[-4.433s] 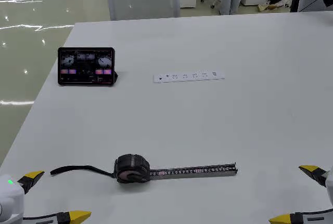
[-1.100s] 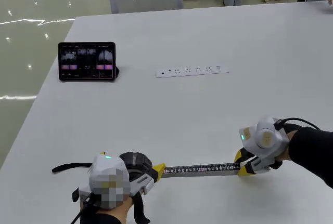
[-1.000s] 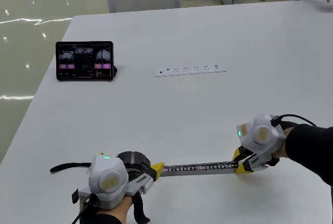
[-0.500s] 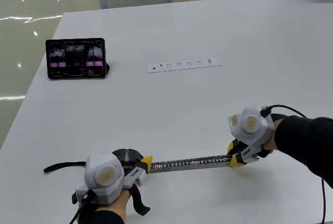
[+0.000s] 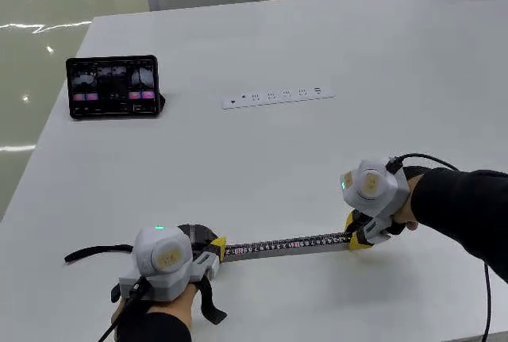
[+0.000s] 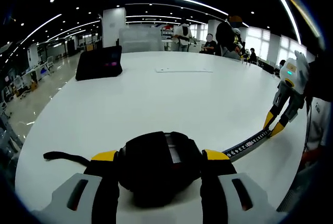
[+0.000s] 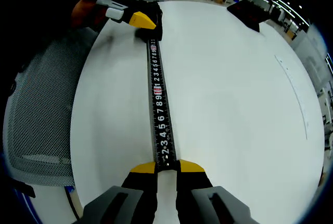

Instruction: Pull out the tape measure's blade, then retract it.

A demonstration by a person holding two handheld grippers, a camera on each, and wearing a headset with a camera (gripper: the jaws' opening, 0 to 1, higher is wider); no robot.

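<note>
The left gripper point(image 5: 208, 251) has its jaws closed on either side of the black tape measure point(image 6: 158, 164), which sits near the front edge of the white table point(image 5: 333, 151) with its strap point(image 5: 95, 251) trailing off to the left. The blade point(image 7: 158, 104) lies flat on the table, running right to the right gripper point(image 7: 162, 168), whose jaws are pinched narrow on its tip. Farther back are a tablet point(image 5: 113, 86) and a power strip point(image 5: 278, 97).
</note>
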